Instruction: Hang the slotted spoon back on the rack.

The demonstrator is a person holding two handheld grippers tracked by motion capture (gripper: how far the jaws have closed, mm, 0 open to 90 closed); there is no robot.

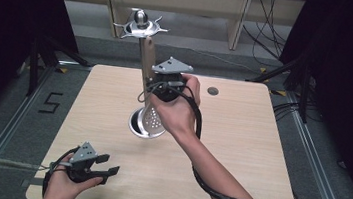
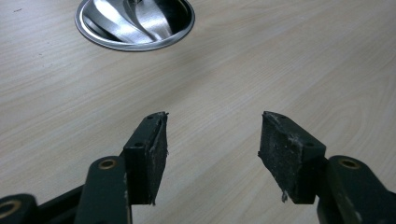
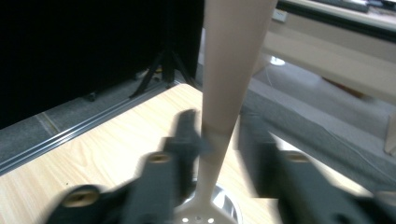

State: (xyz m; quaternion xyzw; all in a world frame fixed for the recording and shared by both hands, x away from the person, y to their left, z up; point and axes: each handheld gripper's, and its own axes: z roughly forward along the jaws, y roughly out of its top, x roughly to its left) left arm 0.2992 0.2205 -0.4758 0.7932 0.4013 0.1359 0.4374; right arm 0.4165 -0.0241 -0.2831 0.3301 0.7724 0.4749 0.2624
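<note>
A skimmer with a pale wooden handle [image 1: 146, 58] and a perforated steel head [image 1: 152, 119] stands nearly upright, its head down in a round steel cup [image 1: 135, 125] set in the table's middle. My right gripper [image 1: 152, 84] is shut on the handle just above the head; in the right gripper view the handle [image 3: 229, 60] rises between the blurred jaws of that gripper [image 3: 217, 133]. My left gripper [image 1: 108, 165] hovers open and holds nothing near the table's front left corner. In the left gripper view, its jaws [image 2: 214, 119] point toward the steel cup [image 2: 93, 35].
The light wooden table [image 1: 240, 137] has a small dark round insert [image 1: 212, 90] near its back edge. A metal stand top with a shiny ball [image 1: 140, 21] rises behind the table. Cables [image 1: 268, 24] lie on the floor at the back right. Dark curtains hang on both sides.
</note>
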